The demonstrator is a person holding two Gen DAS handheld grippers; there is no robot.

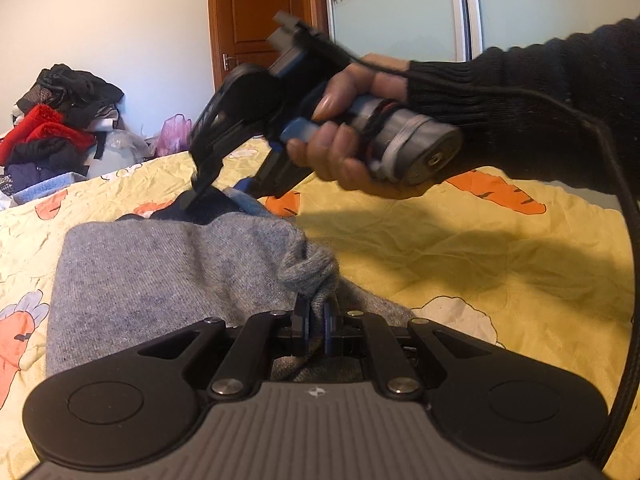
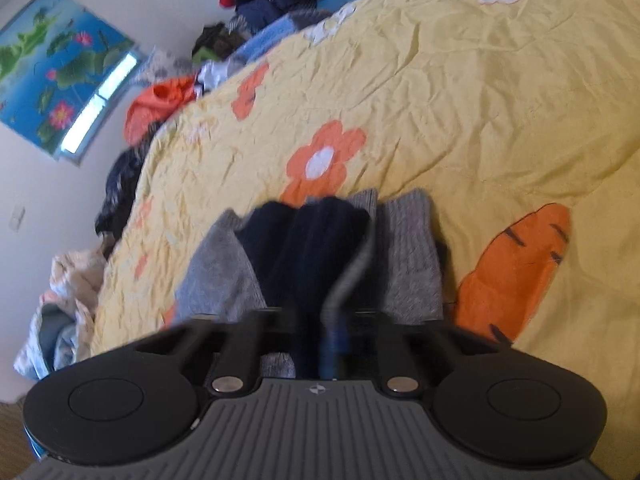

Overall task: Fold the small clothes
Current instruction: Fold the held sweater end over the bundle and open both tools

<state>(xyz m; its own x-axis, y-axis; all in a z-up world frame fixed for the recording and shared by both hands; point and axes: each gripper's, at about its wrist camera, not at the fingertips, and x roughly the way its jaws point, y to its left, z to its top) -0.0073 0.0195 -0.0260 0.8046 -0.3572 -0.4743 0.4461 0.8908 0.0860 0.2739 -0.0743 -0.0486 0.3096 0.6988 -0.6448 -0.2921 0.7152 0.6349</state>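
Observation:
A grey knit sock (image 1: 160,268) with a dark navy end (image 1: 208,206) lies on the yellow bedspread (image 1: 460,264). My left gripper (image 1: 316,314) is shut on a bunched fold of its grey near edge. A hand (image 1: 344,136) in a black sleeve holds my right gripper (image 1: 198,192) tilted down at the far end, its tips pinched on the navy part. In the blurred right wrist view, the navy fabric (image 2: 308,248) runs into the shut right gripper (image 2: 320,320), with grey sock (image 2: 412,256) on both sides.
A heap of red, black and blue clothes (image 1: 52,128) and a pink bag (image 1: 174,134) sit past the bed's far edge. More clothes (image 2: 160,100) lie along the bed's side. A black cable (image 1: 624,248) hangs at the right. Open bedspread (image 2: 460,92) stretches beyond the sock.

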